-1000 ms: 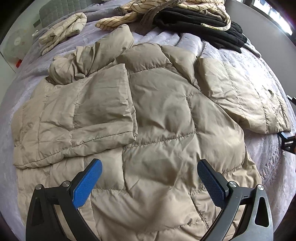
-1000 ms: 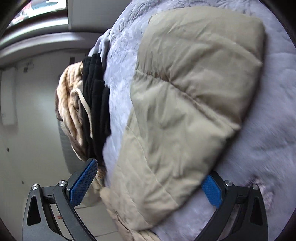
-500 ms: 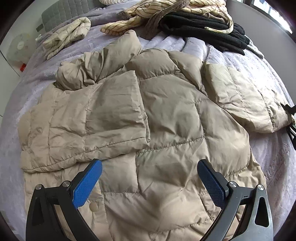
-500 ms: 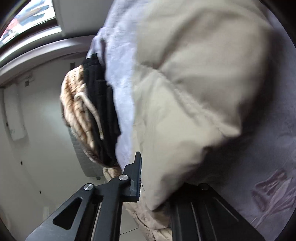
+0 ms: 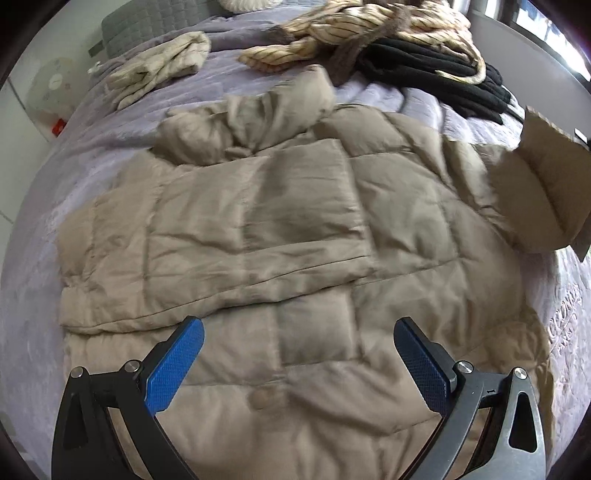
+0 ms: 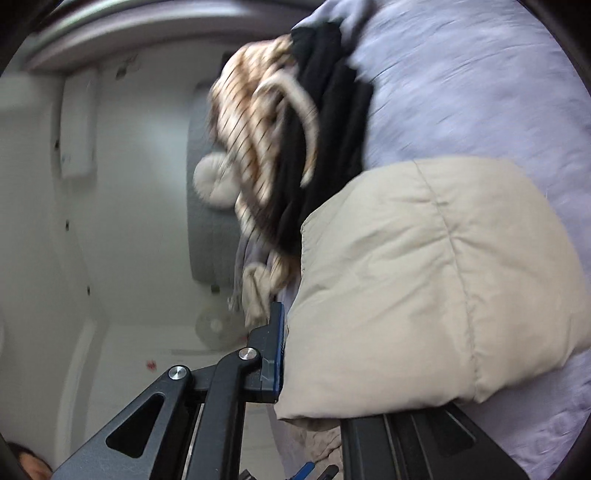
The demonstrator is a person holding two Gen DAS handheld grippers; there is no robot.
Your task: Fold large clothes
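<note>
Right gripper [image 6: 295, 373] clamped on a beige puffer jacket sleeve [image 6: 436, 280], jaws squeezed tight on the cuff edge. Sleeve lifted off the lilac bedspread [image 6: 480, 81]. Behind it, a blurred pile: black clothes [image 6: 332, 122] and a striped tan garment [image 6: 251, 122]. White wall [image 6: 140, 155] on the left.

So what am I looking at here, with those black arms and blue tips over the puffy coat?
There is no robot: a person holds a two-finger tool in each hand, each with a camera looking along its fingers. The left view shows the left tool, open and empty, above a beige coat spread on a bed. The right view shows the right tool shut on the coat's sleeve, lifted off the bed. Its jaws have just closed. Behind lie black clothes and a striped garment.
</note>
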